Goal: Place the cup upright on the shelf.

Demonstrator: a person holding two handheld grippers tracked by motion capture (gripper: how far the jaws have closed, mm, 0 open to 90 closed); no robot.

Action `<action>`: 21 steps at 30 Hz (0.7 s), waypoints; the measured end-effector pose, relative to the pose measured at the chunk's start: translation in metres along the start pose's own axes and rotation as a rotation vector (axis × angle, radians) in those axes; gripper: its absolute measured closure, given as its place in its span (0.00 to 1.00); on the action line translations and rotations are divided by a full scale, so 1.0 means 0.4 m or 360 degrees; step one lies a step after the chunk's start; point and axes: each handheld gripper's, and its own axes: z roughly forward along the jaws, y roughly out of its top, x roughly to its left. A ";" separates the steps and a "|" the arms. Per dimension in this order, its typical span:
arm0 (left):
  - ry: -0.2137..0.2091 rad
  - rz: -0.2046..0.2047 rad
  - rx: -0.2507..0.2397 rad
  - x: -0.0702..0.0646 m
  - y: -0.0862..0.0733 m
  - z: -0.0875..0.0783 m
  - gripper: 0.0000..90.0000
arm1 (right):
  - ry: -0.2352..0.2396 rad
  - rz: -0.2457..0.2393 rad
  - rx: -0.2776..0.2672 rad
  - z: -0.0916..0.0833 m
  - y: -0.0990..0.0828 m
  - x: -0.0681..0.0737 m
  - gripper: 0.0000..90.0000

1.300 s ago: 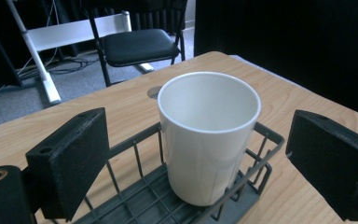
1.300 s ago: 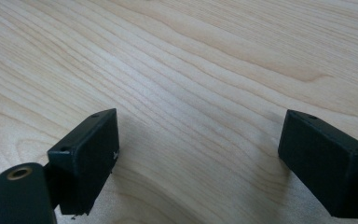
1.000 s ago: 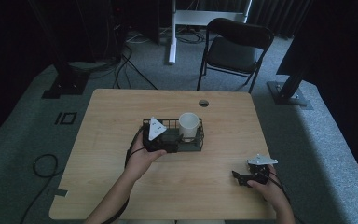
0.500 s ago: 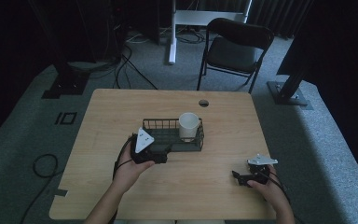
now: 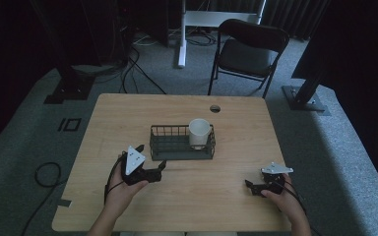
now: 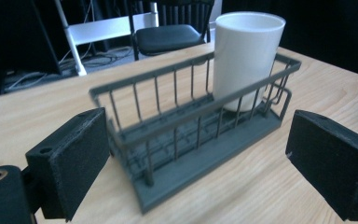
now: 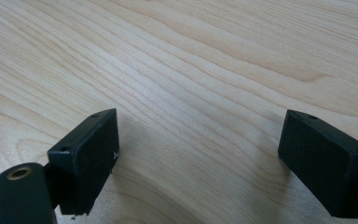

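Two grippers sit on a wooden table [image 5: 128,113] around a dark wire basket [image 5: 182,142], where a white cup [image 5: 199,132] stands upright at the right end. Just off the basket's near-left corner, the left gripper [image 5: 153,169] points its wide, empty jaws at it, apparently clear of the load. Well right of the basket, the right gripper [image 5: 254,186] rests low, jaws wide, seemingly idle.

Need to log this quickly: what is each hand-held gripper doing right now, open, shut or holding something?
Left hand-held gripper: open, holding nothing, beside the wire basket.
Right hand-held gripper: open, empty, low over the table.
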 end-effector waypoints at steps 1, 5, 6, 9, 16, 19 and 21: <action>0.0007 -0.0011 0.0009 0.005 -0.010 -0.003 0.07 | 0.0000 -0.0003 -0.0001 0.000 0.000 0.000 0.13; 0.0040 -0.0053 0.0049 0.024 -0.048 -0.013 0.07 | 0.0000 -0.0003 -0.0001 0.000 0.000 0.000 0.13; 0.0043 -0.0058 0.0058 0.028 -0.055 -0.016 0.07 | 0.0000 -0.0004 -0.0001 0.000 0.000 0.000 0.13; 0.0065 -0.0097 0.0072 0.043 -0.076 -0.024 0.07 | 0.0000 -0.0004 -0.0001 0.000 0.000 0.000 0.13; 0.0112 -0.0153 0.0151 0.067 -0.122 -0.033 0.07 | -0.0001 -0.0005 -0.0001 0.000 0.000 0.000 0.13; 0.0161 -0.0157 0.0185 0.078 -0.136 -0.039 0.07 | -0.0001 -0.0006 -0.0002 0.000 0.000 0.000 0.13; 0.0220 -0.0211 0.0202 0.089 -0.144 -0.043 0.07 | -0.0001 -0.0005 -0.0001 0.000 0.000 0.000 0.13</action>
